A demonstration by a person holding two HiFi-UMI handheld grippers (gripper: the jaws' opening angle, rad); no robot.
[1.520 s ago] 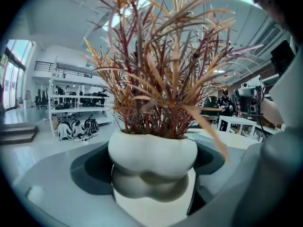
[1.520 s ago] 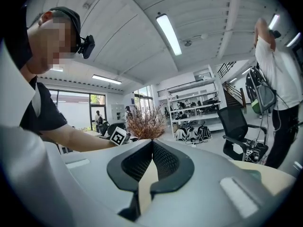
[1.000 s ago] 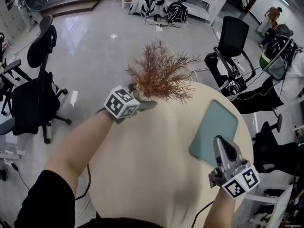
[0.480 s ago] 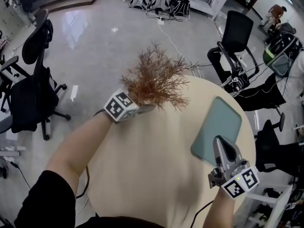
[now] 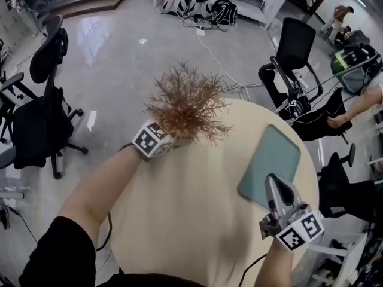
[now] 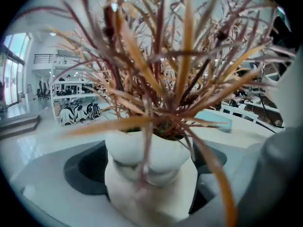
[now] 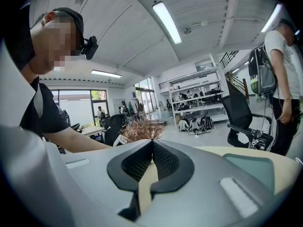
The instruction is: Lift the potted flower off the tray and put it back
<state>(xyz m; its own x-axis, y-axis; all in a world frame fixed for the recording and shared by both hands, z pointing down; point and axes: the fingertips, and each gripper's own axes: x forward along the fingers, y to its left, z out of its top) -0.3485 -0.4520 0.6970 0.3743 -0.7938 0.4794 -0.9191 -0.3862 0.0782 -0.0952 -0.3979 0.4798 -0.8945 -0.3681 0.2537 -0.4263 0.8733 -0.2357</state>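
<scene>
The left gripper point(image 6: 149, 170) is clamped on the white pot point(image 6: 147, 150) of the potted flower point(image 5: 187, 103), one jaw on either side of the pot's waist. The dry reddish sprigs fan out above the fingers. The tray point(image 5: 272, 160) lies well apart from those fingers, off toward the right gripper point(image 5: 273, 183), whose jaws are pressed together on nothing, their tips just over the tray's near edge. Whether the pot rests on the table point(image 5: 191, 220) or hangs above it cannot be told. The risk as I judge it is that the plant looks top-heavy, so a quick swing toward the tray could tilt the pot between the jaws. The sprigs also hide its base from above, so it might land on the tray's rim and tip.
</scene>
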